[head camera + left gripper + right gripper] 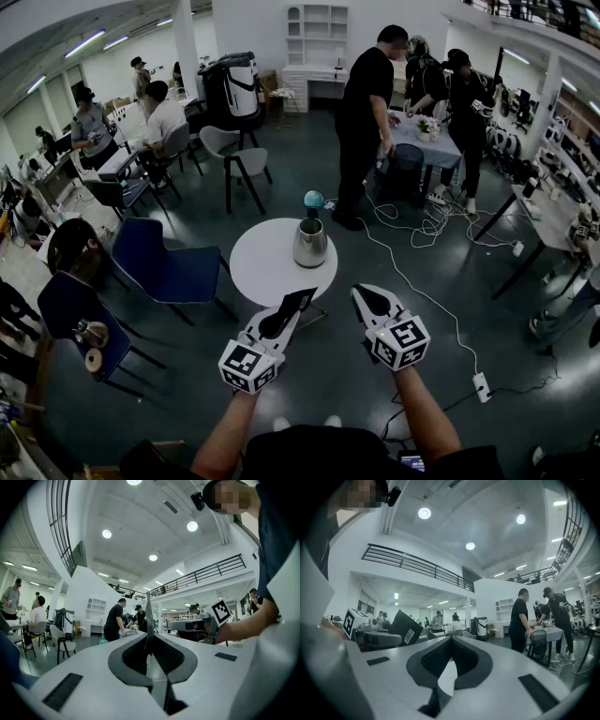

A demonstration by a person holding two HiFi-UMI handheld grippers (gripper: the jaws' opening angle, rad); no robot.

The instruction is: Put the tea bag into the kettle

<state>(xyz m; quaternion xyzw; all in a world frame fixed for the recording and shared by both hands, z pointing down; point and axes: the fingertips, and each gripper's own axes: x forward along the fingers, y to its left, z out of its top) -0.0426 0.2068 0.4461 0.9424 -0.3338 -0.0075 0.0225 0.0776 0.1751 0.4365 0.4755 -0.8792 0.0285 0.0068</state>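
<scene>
One tea bag (302, 298) in the left gripper (292, 311), one kettle (310, 244) on the one round table (267, 267).
The left gripper's two jaws are pressed onto the single flat, dark tea bag, held edge-up at the table's near edge, well apart from the kettle. The steel kettle stands upright close to the far edge. The right gripper (360, 294), just beside the left one, has its jaws pressed together with nothing between them. Two blue chairs (164, 267) stand left of the table.
</scene>
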